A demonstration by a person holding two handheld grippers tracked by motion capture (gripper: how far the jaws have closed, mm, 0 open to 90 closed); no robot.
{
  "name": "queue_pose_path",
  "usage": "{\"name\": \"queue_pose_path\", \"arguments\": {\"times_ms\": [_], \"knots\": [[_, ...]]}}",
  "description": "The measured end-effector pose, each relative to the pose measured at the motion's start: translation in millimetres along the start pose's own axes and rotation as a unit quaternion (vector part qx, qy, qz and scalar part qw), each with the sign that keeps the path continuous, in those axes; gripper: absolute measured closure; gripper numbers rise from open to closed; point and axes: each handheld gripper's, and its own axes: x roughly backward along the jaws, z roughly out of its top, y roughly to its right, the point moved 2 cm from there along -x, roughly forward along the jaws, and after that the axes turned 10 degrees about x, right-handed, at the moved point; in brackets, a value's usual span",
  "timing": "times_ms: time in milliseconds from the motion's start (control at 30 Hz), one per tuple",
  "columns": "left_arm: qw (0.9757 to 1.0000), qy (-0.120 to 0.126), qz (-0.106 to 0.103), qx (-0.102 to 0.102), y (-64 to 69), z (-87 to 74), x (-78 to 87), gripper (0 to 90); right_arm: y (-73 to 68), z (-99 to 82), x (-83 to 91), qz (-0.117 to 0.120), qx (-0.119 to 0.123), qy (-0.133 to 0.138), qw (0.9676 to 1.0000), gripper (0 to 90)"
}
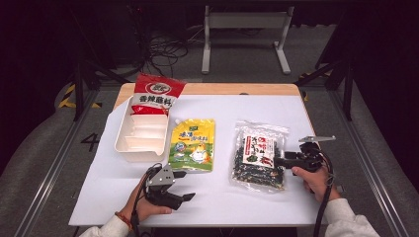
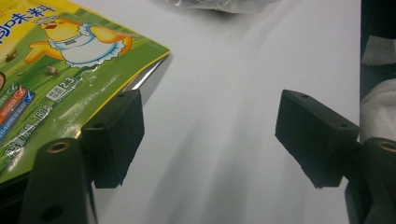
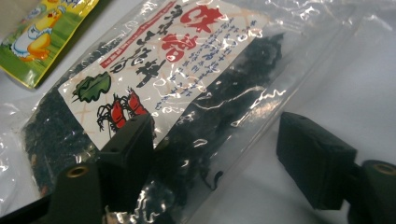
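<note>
A clear bag of dark dried seaweed [image 1: 257,153] with a red-and-white label lies flat at the right of the white mat. My right gripper [image 1: 279,160] reaches it from the right. In the right gripper view the bag [image 3: 187,70] has its near edge between the open jaws of the right gripper [image 3: 215,135], one jaw over the bag and the other over bare mat. A yellow-green pouch [image 1: 192,143] with a cartoon chicken lies mid-table. My left gripper [image 1: 185,185] stands open just below it, with only bare mat in front of the left gripper [image 2: 210,121] and the pouch's corner [image 2: 56,60] beside one jaw.
A white compartment tray [image 1: 123,143] stands at the left with a red packet [image 1: 155,94] leaning over its far end. The mat [image 1: 222,197] has bare room along the front. A white metal stand [image 1: 244,22] and cables are on the floor behind the table.
</note>
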Motion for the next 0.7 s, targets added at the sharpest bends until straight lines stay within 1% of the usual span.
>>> {"name": "queue_pose_path", "arguments": {"times_ms": [33,67,100,133,167,233,300,433,467,500,533,567,600,633,667,700], "knots": [[1.0,0.002,-0.002,0.001,0.3,1.2,-0.6,24.5,-1.5,0.7,-1.3,0.009,0.0,-0.002,1.0,37.8],[1.0,0.001,-0.001,0.001,0.7,2.7,-1.3,24.5,-2.9,1.0,-2.6,0.015,-0.004,-0.002,0.9999,44.0],[1.0,0.003,-0.002,0.001,0.8,3.4,-2.0,24.5,-5.0,0.9,-4.3,0.035,-0.01,-0.002,0.9993,52.2],[1.0,0.002,-0.005,0.003,1.0,4.2,-2.8,24.5,-5.5,0.3,-5.4,0.044,-0.016,0.0,0.9989,57.0],[1.0,0.002,-0.006,0.003,1.1,4.8,-3.7,24.5,-6.4,-0.3,-6.3,0.055,-0.015,0.006,0.9984,60.3],[1.0,0.0,-0.004,0.002,1.2,6.5,-5.2,24.5,-8.3,-0.3,-5.5,0.054,-0.01,0.008,0.9985,63.5],[1.0,0.001,-0.009,0.004,2.5,8.1,-7.4,24.5,-9.4,-0.9,-4.6,0.054,-0.01,0.011,0.9984,66.4],[0.9999,-0.001,-0.012,0.005,3.6,12.5,-12.0,24.1,-13.6,-2.1,-1.6,0.05,0.007,0.023,0.9985,73.4],[0.9999,-0.001,-0.012,0.005,3.9,14.0,-13.1,23.8,-14.9,-2.3,-0.6,0.049,0.012,0.028,0.9983,76.5],[0.9999,0.003,-0.013,0.009,4.4,16.0,-14.4,23.6,-17.2,-2.7,1.4,0.047,0.023,0.038,0.9979,78.9],[0.9999,0.003,-0.011,0.01,4.4,17.9,-15.3,23.5,-20.1,-3.6,4.1,0.046,0.036,0.05,0.9971,80.2],[0.9999,0.004,-0.01,0.013,4.2,19.9,-16.2,23.1,-21.6,-4.5,6.2,0.046,0.043,0.06,0.9962,80.7],[0.9998,0.006,-0.015,0.016,3.8,21.3,-17.0,22.4,-22.6,-5.4,8.1,0.044,0.046,0.064,0.9959,81.3],[0.9994,0.006,-0.022,0.025,3.1,23.6,-19.1,22.3,-23.4,-6.2,9.3,0.043,0.047,0.065,0.9958,81.6],[0.9992,0.005,-0.024,0.03,2.8,25.6,-21.4,21.5,-24.2,-7.6,11.3,0.042,0.052,0.075,0.995,81.8],[0.9991,0.006,-0.026,0.032,2.8,27.7,-24.1,20.8,-25.2,-8.8,13.3,0.044,0.057,0.084,0.9939,82.0]]}}
